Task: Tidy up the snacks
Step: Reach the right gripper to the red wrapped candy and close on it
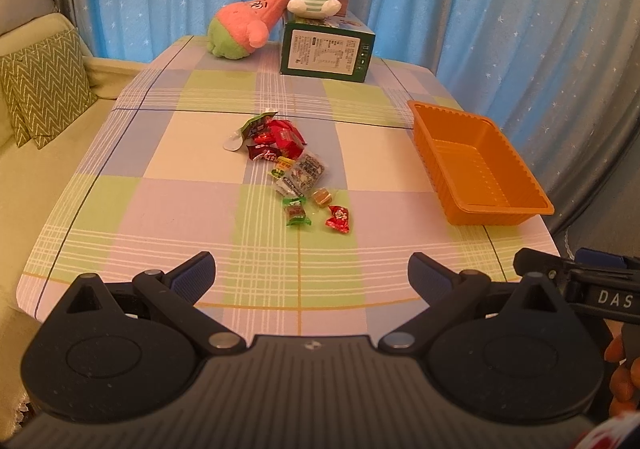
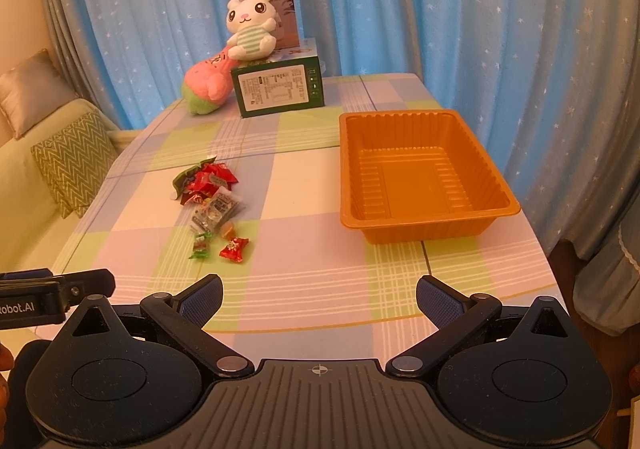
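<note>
One orange tray (image 2: pixel 424 173) stands with nothing in it on the right of the checked worktop (image 2: pixel 304 269). The snacks (image 1: pixel 286 165), a loose heap of roughly ten small wrapped packets, lie well left of it at mid-worktop. Left gripper (image 1: pixel 312 277) and right gripper (image 2: pixel 320 299) both hang spread apart, grasping nothing.

Orange tray (image 2: pixel 424 217), plaid tablecloth (image 1: pixel 192 209) — starred blue curtain (image 1: pixel 480 9)

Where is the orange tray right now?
The orange tray sits empty on the table's right side in both views, right of the snack pile, ahead of the right claw.
</note>
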Available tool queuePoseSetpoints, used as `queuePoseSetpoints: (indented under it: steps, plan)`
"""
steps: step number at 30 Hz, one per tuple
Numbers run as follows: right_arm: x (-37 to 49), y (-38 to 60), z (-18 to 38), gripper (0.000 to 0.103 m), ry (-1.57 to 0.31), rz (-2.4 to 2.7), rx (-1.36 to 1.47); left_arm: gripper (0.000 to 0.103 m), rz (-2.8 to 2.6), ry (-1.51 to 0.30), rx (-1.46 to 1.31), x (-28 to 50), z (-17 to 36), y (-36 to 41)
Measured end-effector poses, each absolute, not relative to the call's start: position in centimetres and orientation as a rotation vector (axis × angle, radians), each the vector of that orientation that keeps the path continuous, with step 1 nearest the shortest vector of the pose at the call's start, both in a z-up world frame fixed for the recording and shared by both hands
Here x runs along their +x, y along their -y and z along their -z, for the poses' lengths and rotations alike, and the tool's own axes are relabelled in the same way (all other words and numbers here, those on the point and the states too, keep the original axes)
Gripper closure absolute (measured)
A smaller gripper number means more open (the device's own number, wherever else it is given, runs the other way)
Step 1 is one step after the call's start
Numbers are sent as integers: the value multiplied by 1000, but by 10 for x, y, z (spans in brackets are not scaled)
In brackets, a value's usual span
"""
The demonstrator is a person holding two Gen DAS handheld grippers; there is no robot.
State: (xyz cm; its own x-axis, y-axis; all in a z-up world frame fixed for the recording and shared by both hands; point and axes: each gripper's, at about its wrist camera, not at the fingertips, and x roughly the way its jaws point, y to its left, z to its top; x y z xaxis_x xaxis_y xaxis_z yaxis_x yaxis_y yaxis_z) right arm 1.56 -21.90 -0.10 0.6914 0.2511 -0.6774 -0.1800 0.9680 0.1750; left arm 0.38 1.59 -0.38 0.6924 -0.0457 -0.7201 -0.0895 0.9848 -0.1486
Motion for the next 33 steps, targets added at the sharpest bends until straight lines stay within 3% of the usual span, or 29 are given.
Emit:
queuePoseSetpoints:
  steps: [8, 10, 12, 24, 33]
  plan:
    - [38, 198, 21, 3, -765, -278, 94, 1, -63, -825, -175, 26, 25, -49]
    - [48, 190, 30, 16, -774, -299, 95, 2, -72, -834, -184, 35, 33, -58]
    - [58, 181, 39, 18, -780, -314, 97, 6, -77, -847, -195, 46, 40, -66]
    - [122, 119, 104, 60, -860, -374, 71, 9, -103, -881, -230, 104, 70, -95]
    - [155, 90, 128, 69, -876, -387, 72, 12, -94, -899, -242, 123, 80, -102]
